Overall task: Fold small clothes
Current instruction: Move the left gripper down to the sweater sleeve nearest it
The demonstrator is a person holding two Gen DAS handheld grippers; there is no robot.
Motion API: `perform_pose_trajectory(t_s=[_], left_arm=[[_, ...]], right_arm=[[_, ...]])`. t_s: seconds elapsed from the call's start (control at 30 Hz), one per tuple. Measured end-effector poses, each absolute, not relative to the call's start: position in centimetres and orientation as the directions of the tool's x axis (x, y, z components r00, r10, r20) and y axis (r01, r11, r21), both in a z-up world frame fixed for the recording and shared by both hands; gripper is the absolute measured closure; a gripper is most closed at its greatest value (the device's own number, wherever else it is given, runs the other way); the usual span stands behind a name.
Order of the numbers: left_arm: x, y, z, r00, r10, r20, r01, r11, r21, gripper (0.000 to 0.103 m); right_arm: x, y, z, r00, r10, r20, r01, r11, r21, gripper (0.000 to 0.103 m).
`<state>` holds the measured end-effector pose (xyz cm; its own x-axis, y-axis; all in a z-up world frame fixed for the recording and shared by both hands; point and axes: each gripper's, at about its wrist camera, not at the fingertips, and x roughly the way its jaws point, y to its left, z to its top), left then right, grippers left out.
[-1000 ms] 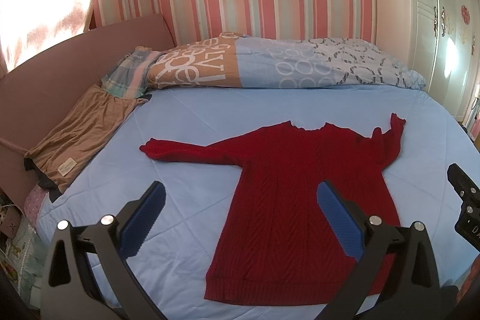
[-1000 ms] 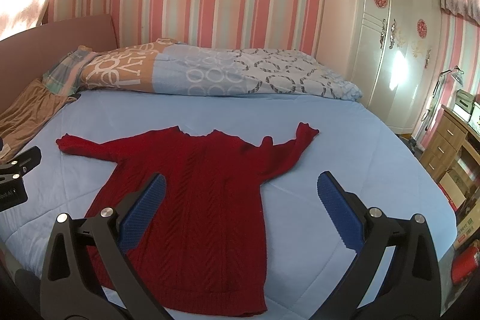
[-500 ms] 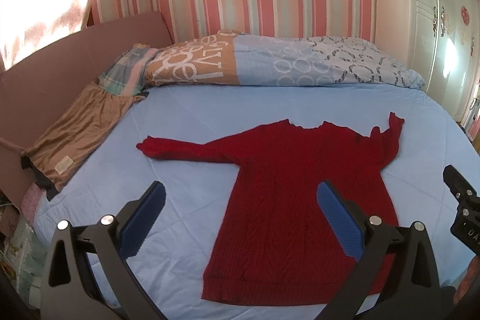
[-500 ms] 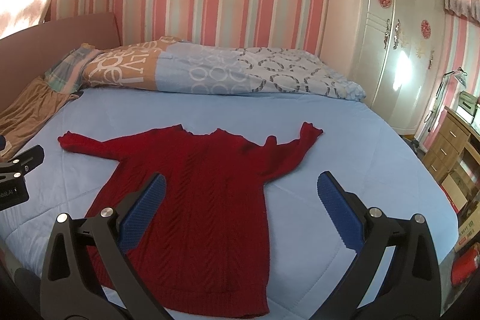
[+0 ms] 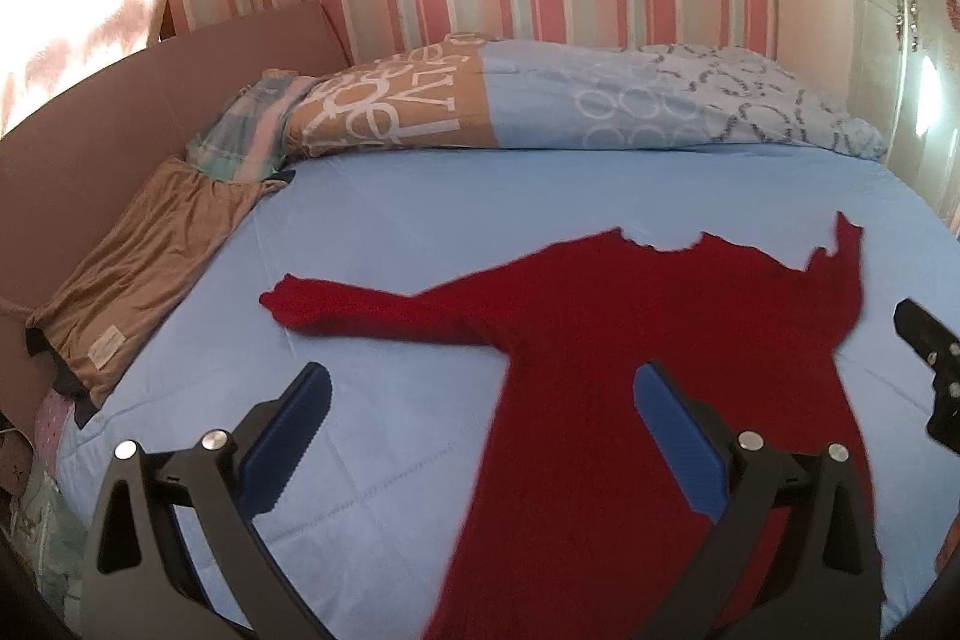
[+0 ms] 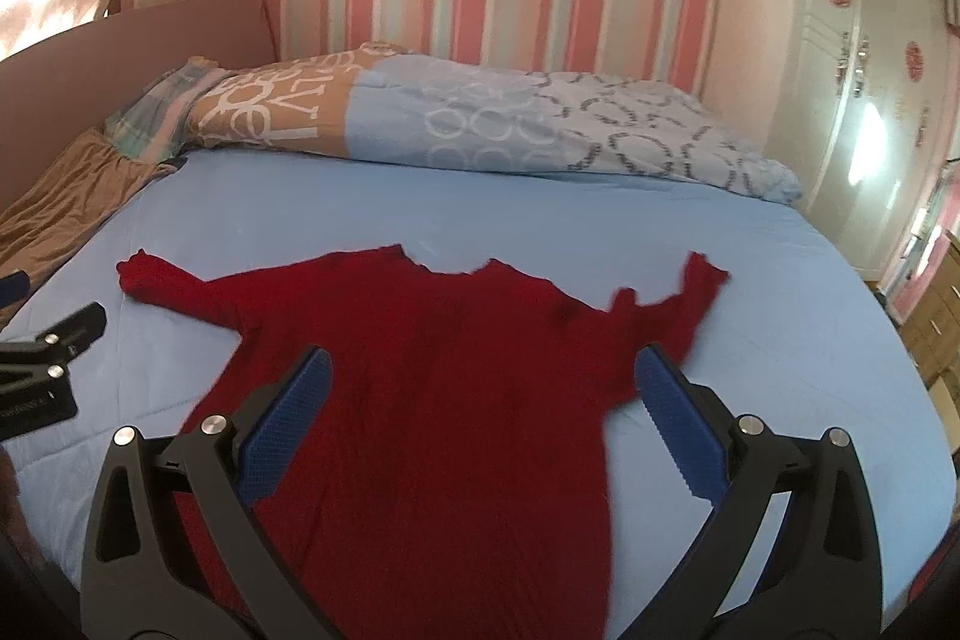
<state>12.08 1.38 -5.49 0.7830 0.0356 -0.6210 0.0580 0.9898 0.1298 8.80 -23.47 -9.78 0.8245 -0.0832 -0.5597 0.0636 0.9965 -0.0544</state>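
Left wrist: both grippers (image 5: 480, 388) (image 6: 480, 388) wide apart over sweater (image 5: 600, 370)

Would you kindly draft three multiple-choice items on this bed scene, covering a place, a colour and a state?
1. Where does the sweater lie?
A. on the blue sheet
B. on the folded quilt
C. on the floor

2. What colour is the sweater?
A. green
B. red
C. white

3. How is the right gripper?
A. shut on a sleeve
B. shut on nothing
C. open

Answers:
1 A: it is spread flat on the sheet, short of the quilt.
2 B: the knit is dark red all over.
3 C: its blue pads stand wide apart, gripping nothing.
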Motion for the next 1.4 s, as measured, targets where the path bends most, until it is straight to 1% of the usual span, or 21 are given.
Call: perform_pose_trajectory(t_s=[0.1, 0.27, 0.43, 0.6, 0.67, 0.8, 0.87, 0.97, 1.03, 1.13, 1.17, 1.27, 1.4], left_arm=[[14.2, 2.0, -5.5, 0.774, 0.068, -0.630, 0.045, 0.986, 0.162, 0.002], [18.6, 4.4, -3.8, 0.678, 0.112, -0.726, 0.023, 0.985, 0.173, 0.002], [21.6, 7.3, -1.2, 0.616, 0.113, -0.779, 0.010, 0.988, 0.152, 0.002], [24.3, 10.0, -0.2, 0.587, 0.128, -0.799, -0.016, 0.989, 0.147, 0.002], [25.6, 11.5, -0.1, 0.593, 0.133, -0.794, -0.032, 0.989, 0.141, 0.002], [27.2, 13.3, -0.5, 0.607, 0.112, -0.787, -0.020, 0.992, 0.125, 0.002], [28.5, 14.5, -1.5, 0.593, 0.102, -0.799, -0.015, 0.993, 0.116, 0.002], [30.3, 16.0, -3.0, 0.587, 0.141, -0.797, -0.056, 0.989, 0.134, 0.002], [31.2, 16.7, -3.8, 0.611, 0.153, -0.777, -0.066, 0.988, 0.142, 0.002], [32.4, 16.9, -4.8, 0.666, 0.181, -0.724, -0.061, 0.980, 0.189, 0.002], [32.8, 16.9, -5.2, 0.670, 0.187, -0.718, -0.056, 0.978, 0.203, 0.002], [34.6, 17.0, -7.2, 0.636, 0.191, -0.747, -0.044, 0.976, 0.213, 0.002], [36.7, 18.6, -10.2, 0.572, 0.148, -0.807, -0.035, 0.987, 0.156, 0.002]], right_arm=[[12.3, -22.2, -8.8, 0.813, -0.079, -0.577, 0.040, 0.996, -0.080, 0.003], [16.2, -20.1, -6.0, 0.782, -0.062, -0.621, 0.007, 0.996, -0.090, 0.003], [18.9, -17.9, -3.1, 0.751, -0.053, -0.658, -0.015, 0.995, -0.098, 0.003], [21.7, -15.9, -1.7, 0.738, -0.040, -0.673, -0.029, 0.995, -0.091, 0.003], [23.1, -15.1, -1.7, 0.737, -0.035, -0.674, -0.035, 0.995, -0.090, 0.003], [25.6, -13.8, -2.8, 0.734, -0.033, -0.679, -0.048, 0.994, -0.100, 0.003], [26.8, -13.5, -3.4, 0.726, -0.042, -0.686, -0.041, 0.994, -0.105, 0.003], [28.9, -13.1, -4.6, 0.708, -0.058, -0.704, -0.017, 0.995, -0.099, 0.003], [30.3, -12.8, -5.6, 0.699, -0.066, -0.713, -0.005, 0.995, -0.097, 0.003], [32.1, -12.5, -7.3, 0.686, -0.089, -0.722, 0.007, 0.993, -0.115, 0.003], [32.7, -12.5, -8.0, 0.680, -0.097, -0.727, 0.015, 0.993, -0.119, 0.003], [34.3, -12.9, -10.1, 0.659, -0.122, -0.743, 0.045, 0.991, -0.123, 0.003], [36.0, -13.9, -12.9, 0.638, -0.157, -0.753, 0.084, 0.987, -0.136, 0.003]])
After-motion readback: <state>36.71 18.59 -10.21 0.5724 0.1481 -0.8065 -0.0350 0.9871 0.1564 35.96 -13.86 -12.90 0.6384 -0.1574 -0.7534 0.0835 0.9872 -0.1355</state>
